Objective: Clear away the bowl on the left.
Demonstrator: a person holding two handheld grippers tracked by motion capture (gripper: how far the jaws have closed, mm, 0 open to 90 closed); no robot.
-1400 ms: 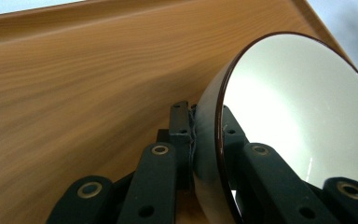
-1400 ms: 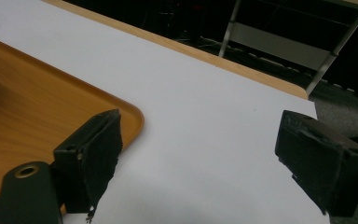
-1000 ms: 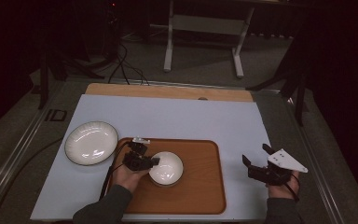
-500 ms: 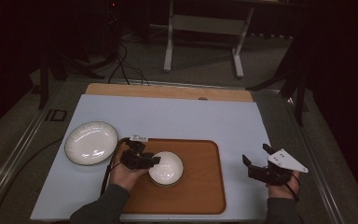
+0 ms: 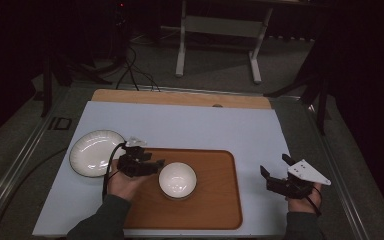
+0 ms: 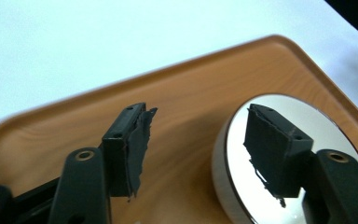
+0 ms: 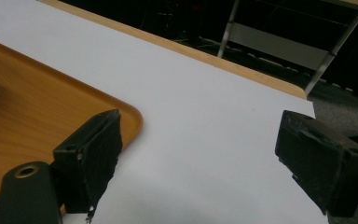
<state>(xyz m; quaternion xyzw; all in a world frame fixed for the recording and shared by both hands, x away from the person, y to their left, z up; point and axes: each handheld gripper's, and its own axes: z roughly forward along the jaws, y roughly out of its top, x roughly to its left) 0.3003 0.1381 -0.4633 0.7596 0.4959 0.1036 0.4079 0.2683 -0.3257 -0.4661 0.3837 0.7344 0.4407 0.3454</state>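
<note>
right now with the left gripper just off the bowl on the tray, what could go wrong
1. One of the left gripper's fingers hangs over the bowl as the jaws have just been opening with nothing pressed; it might clip the rim.
2. The plate lies close behind the left hand; swinging back could bump it.

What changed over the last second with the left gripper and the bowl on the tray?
The left gripper has just opened its fingers, letting go of the bowl's rim, and lifted a little. The white bowl stays on the wooden tray; the plate and the open right gripper are unmoved.
</note>
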